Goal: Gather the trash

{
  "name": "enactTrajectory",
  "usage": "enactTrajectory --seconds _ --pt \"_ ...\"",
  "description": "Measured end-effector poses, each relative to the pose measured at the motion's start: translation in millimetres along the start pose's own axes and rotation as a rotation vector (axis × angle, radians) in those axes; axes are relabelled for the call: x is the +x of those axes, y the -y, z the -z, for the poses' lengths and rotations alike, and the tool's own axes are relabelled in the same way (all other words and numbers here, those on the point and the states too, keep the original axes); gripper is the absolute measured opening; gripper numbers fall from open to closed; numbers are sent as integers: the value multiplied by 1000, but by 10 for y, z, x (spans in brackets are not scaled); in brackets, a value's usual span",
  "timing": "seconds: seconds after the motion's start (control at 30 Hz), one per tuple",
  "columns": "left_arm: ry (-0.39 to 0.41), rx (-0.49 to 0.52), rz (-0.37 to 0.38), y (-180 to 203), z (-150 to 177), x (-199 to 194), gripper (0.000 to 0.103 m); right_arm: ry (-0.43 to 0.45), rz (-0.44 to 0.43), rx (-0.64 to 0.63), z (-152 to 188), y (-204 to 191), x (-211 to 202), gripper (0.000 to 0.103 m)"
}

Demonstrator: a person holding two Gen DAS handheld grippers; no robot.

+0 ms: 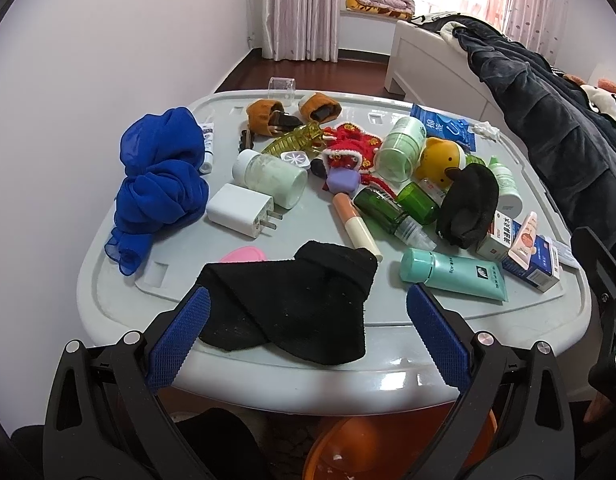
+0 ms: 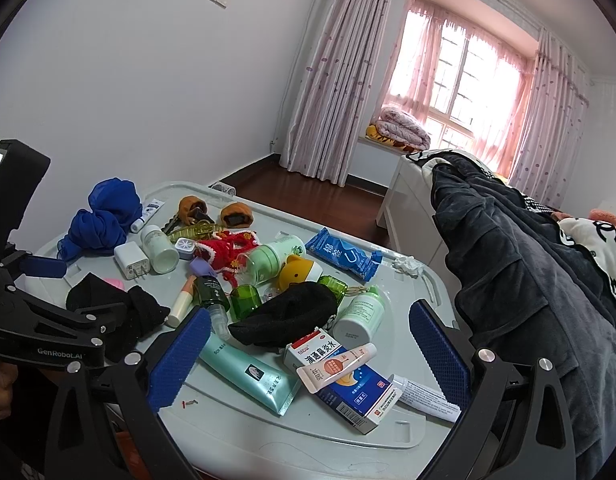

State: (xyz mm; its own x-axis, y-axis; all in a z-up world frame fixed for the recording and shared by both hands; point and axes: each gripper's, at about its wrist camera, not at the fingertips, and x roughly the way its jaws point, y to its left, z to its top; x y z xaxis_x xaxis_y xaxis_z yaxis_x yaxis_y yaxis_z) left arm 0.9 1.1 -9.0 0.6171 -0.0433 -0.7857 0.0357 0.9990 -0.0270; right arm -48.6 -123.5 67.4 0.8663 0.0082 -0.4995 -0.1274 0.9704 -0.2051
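A grey plastic lid [image 1: 268,376] serves as a table, cluttered with small items. A crumpled white tissue [image 1: 485,130] lies at its far right edge; it also shows in the right wrist view [image 2: 407,266]. A blue wet-wipe packet [image 2: 343,258] lies beside it. My left gripper [image 1: 308,332] is open, its blue pads either side of a black sock [image 1: 296,300] at the near edge. My right gripper [image 2: 311,356] is open above a blue-and-white medicine box [image 2: 347,384], a small pink tube [image 2: 335,366] and a teal tube [image 2: 248,372].
A blue scarf [image 1: 160,184], white charger [image 1: 242,210], jars, green bottles [image 1: 387,212], a red knitted toy [image 1: 349,152] and another black sock [image 1: 467,204] crowd the lid. An orange bin [image 1: 387,448] sits below the near edge. A bed with dark clothes [image 2: 527,280] stands right.
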Motion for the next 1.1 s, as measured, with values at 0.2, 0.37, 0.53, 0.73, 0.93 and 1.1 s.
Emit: enactTrajectory --seconds 0.2,0.37,0.53,0.73,0.93,1.1 --pt "2 14 -14 16 1 13 96 -1 1 0 -4 10 -6 98" --pt "28 5 7 -54 42 -13 96 4 2 4 -14 3 -21 98" --pt "-18 -9 15 -170 76 8 96 16 -5 41 -66 127 -67 98" --pt "-51 -7 -6 -269 113 130 96 28 -11 95 -111 275 -153 98" --pt "-32 83 -15 -60 87 245 96 27 -14 127 -112 344 -164 98" --pt "-71 84 -84 -66 35 484 96 14 -12 134 -73 380 -137 98"
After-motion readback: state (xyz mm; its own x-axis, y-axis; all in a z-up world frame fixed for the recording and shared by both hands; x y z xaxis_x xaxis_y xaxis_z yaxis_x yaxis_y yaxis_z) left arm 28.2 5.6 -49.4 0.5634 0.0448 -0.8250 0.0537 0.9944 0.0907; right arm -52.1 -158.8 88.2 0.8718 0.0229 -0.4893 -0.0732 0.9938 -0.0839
